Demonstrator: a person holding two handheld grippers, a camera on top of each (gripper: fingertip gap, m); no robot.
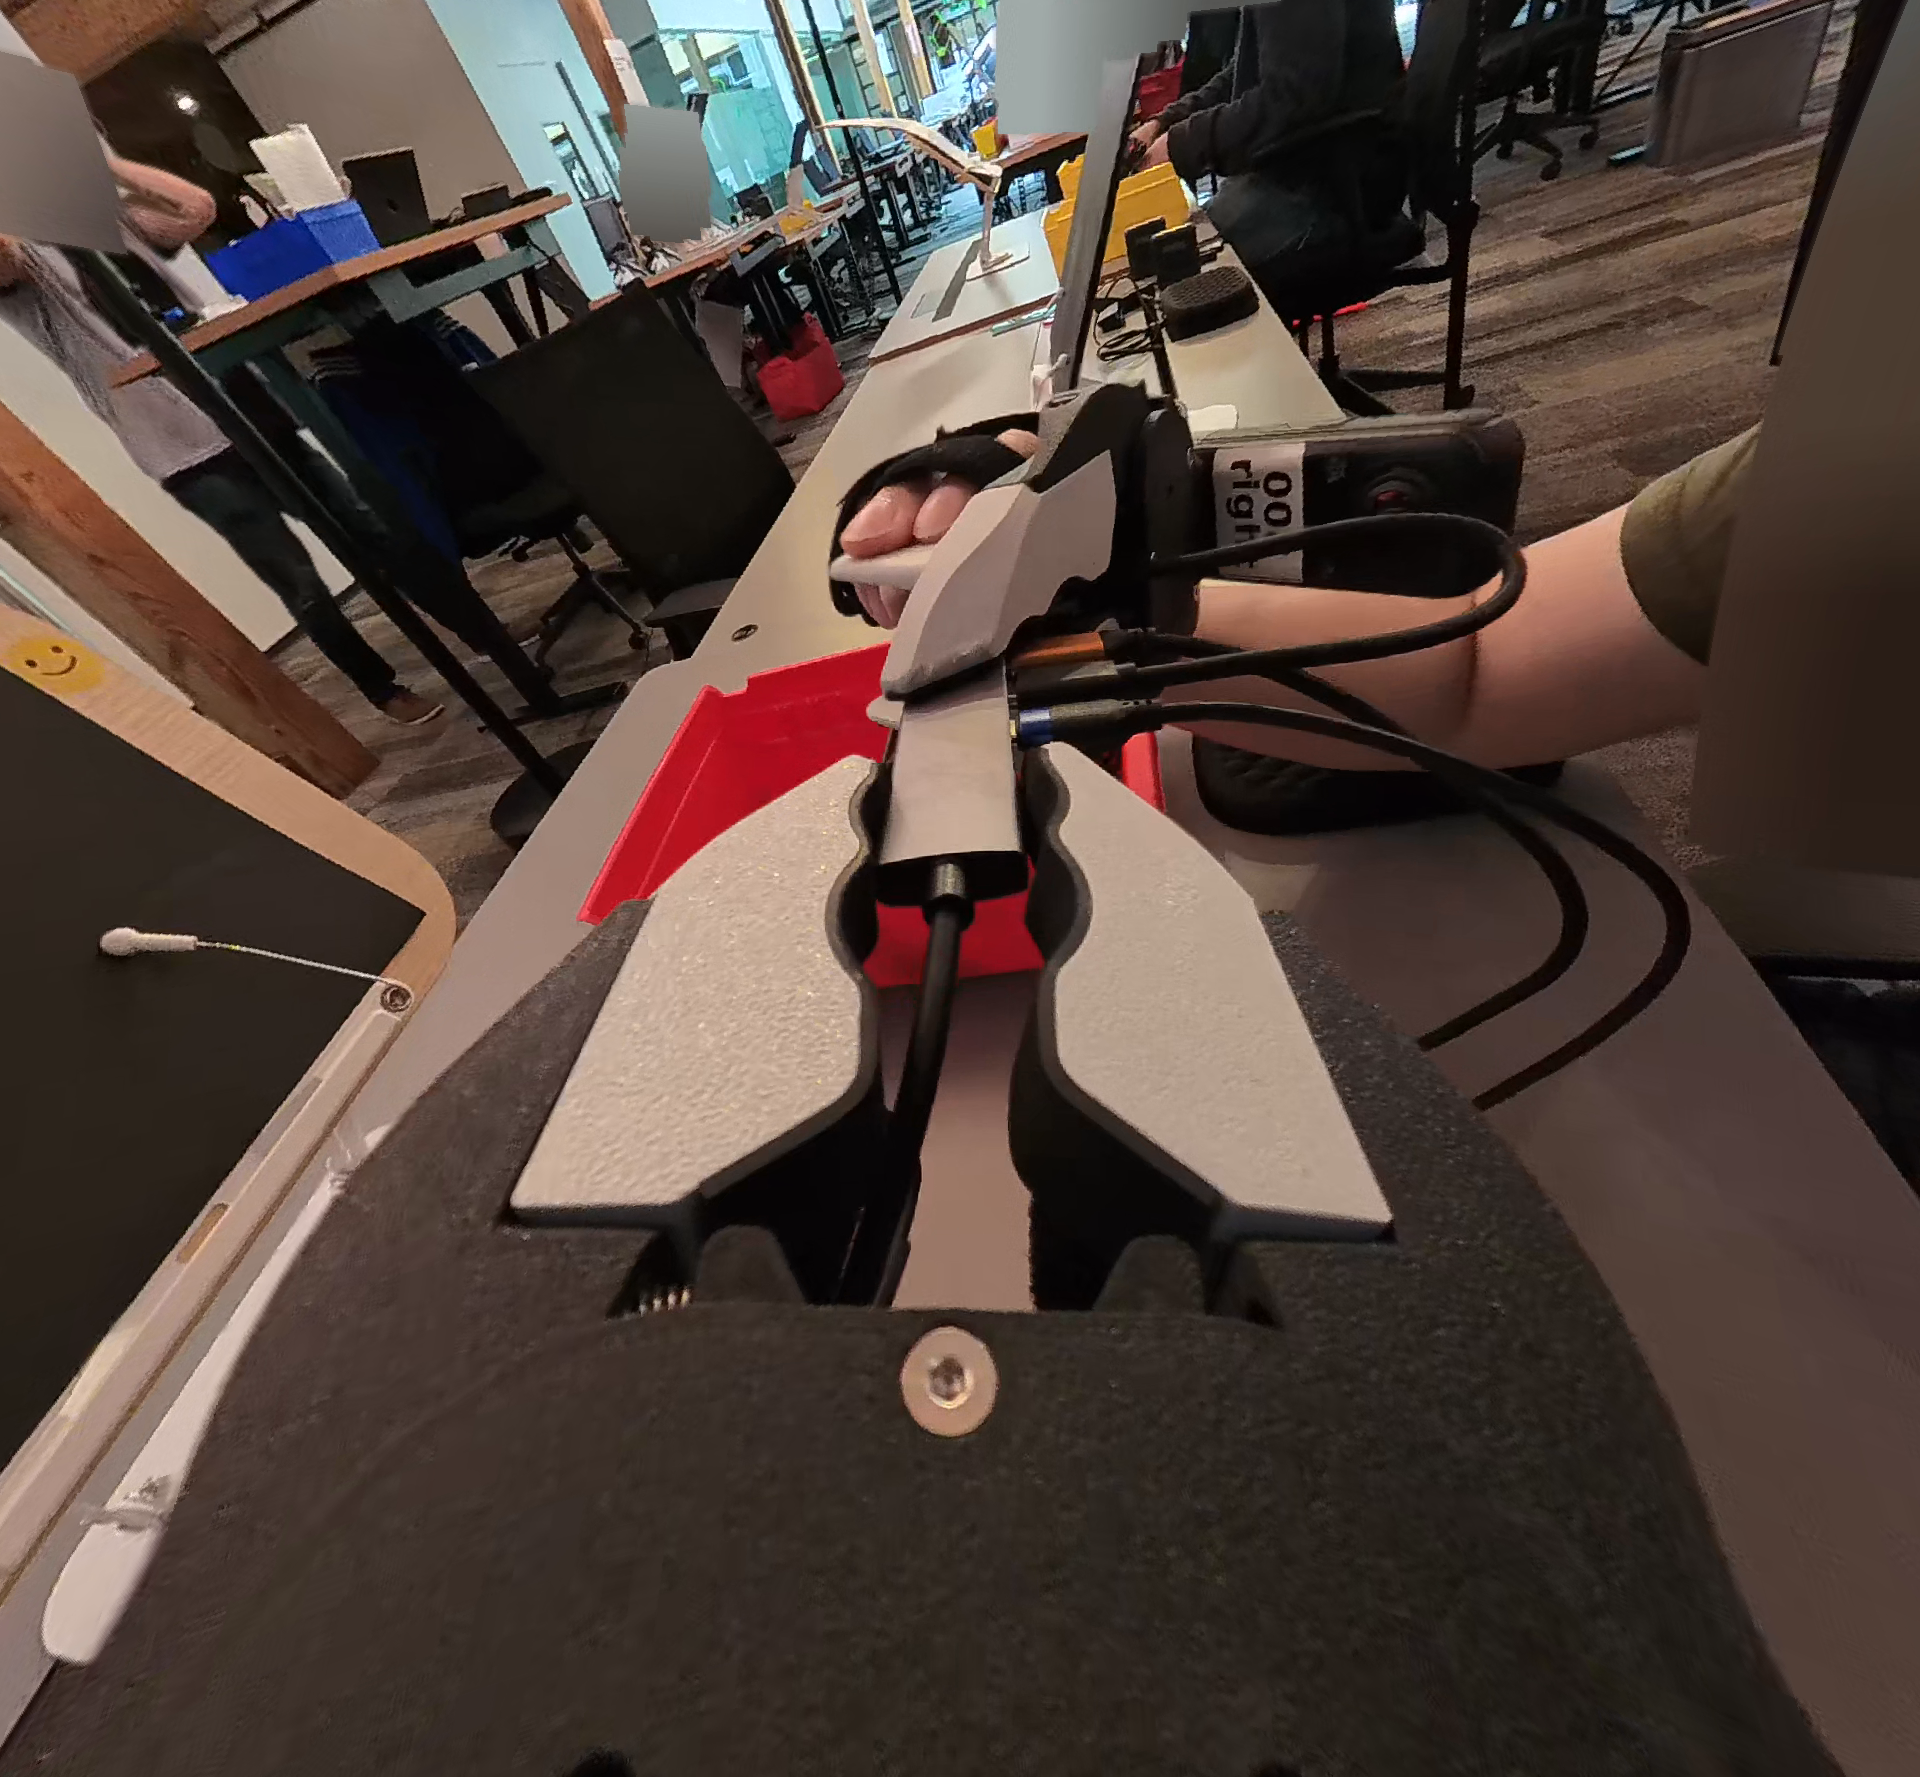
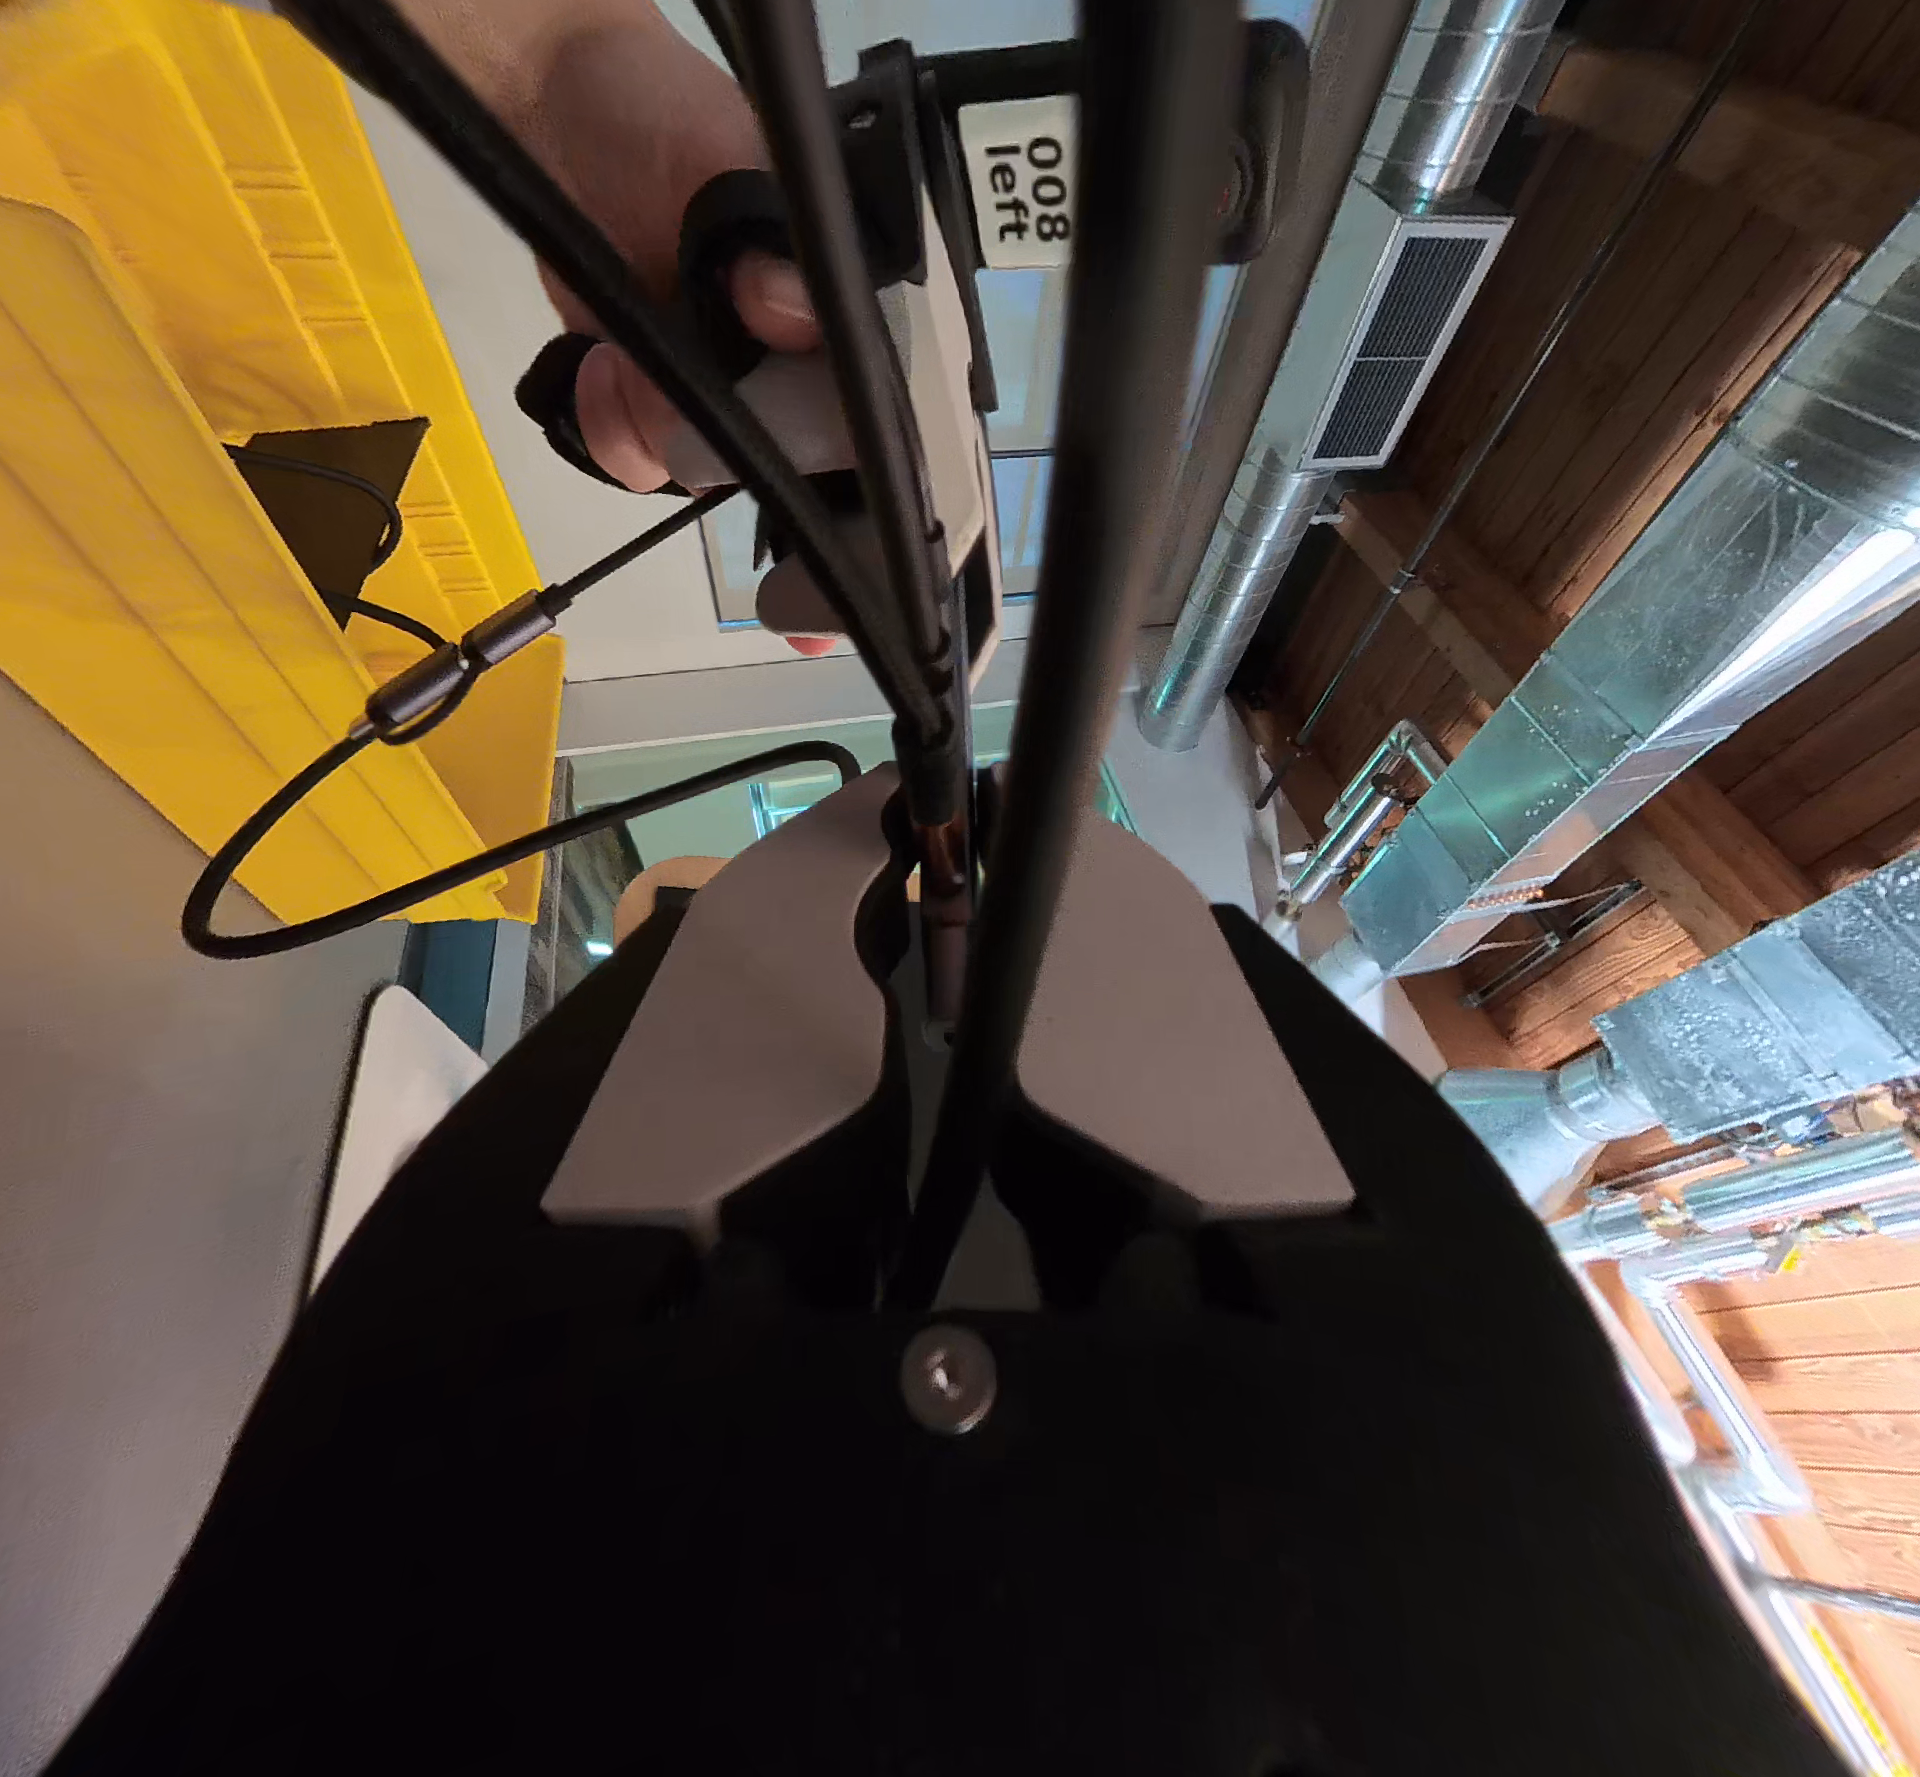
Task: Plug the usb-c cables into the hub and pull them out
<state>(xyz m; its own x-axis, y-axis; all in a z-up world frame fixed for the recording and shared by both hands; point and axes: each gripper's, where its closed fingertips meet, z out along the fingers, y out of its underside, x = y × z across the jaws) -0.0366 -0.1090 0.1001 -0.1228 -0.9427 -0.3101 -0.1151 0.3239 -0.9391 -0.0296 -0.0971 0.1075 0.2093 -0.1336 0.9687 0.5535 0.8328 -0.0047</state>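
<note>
In the left wrist view, my left gripper (image 1: 951,797) is shut on the slim grey hub (image 1: 951,771) and holds it above a red bin (image 1: 769,751). The hub's own black cable (image 1: 925,1000) runs back between my fingers. Three plugs stand at the hub's right side: orange-collared (image 1: 1060,652), black (image 1: 1070,683) and blue-collared (image 1: 1039,725). My right gripper (image 1: 925,678) reaches in from the right over the hub's far end. In the right wrist view, my right gripper (image 2: 956,823) is shut on the copper-collared plug (image 2: 940,880). Its tip is hidden, so I cannot tell if it is seated.
Black cables (image 1: 1558,896) trail right across the white table (image 1: 727,605). A black board (image 1: 156,1000) lies at left and a monitor base (image 1: 1818,584) stands at right. The right wrist view shows a yellow bin (image 2: 208,377), a loose looped cable (image 2: 457,667) and the left gripper (image 2: 894,439). Less than 4 cm separates the two grippers' tips.
</note>
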